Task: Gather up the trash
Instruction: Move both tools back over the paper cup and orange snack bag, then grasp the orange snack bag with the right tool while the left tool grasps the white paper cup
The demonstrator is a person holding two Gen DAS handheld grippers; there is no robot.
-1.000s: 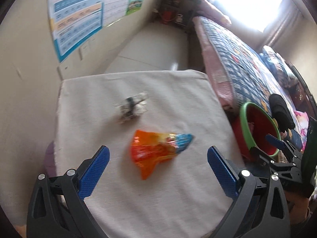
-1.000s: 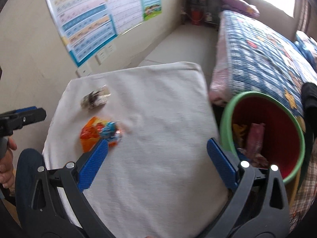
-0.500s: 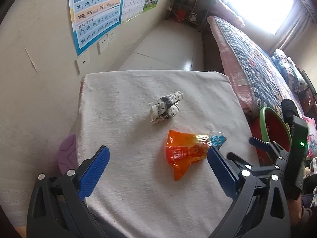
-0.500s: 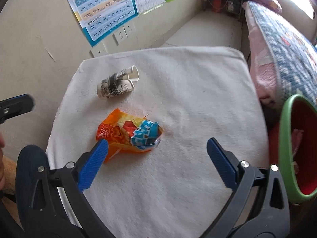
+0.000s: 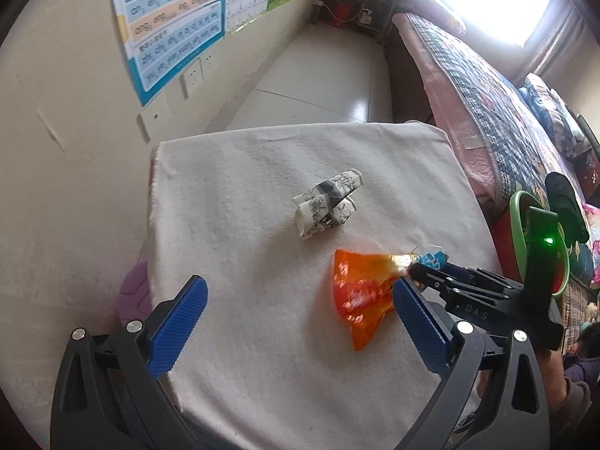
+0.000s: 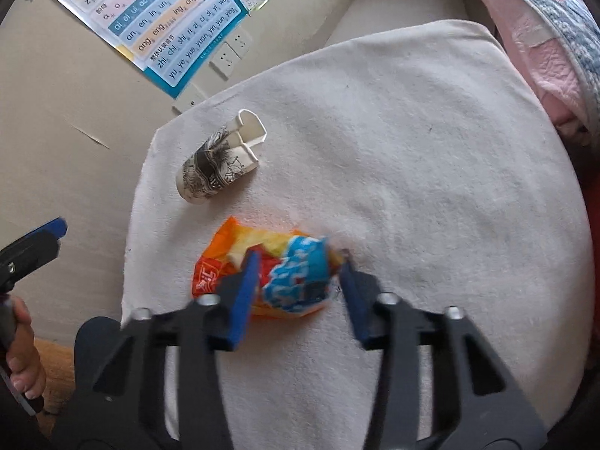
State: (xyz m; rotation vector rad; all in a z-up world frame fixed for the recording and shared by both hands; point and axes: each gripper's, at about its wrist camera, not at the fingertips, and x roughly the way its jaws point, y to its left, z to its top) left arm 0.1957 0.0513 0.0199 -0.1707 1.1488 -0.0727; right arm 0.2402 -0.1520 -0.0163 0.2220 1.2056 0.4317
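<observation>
An orange and blue snack wrapper (image 6: 270,273) lies on the white cloth-covered table (image 6: 431,187). My right gripper (image 6: 298,288) straddles its blue end, fingers half closed and blurred, one on each side. In the left wrist view the wrapper (image 5: 360,292) lies by the right finger, with the right gripper's tips at its blue end. A crushed black-and-white paper cup (image 6: 219,165) lies behind the wrapper; it also shows in the left wrist view (image 5: 326,204). My left gripper (image 5: 296,318) is open and empty over the table's near left part.
A red bin with a green rim (image 5: 521,221) stands to the right of the table, partly hidden by the right gripper's body. A bed with a patterned quilt (image 5: 487,86) runs along the right. A wall with posters (image 6: 157,26) is on the left.
My right gripper has moved forward and down onto the wrapper and its fingers have narrowed around the blue end. The left gripper has shifted left, still open.
</observation>
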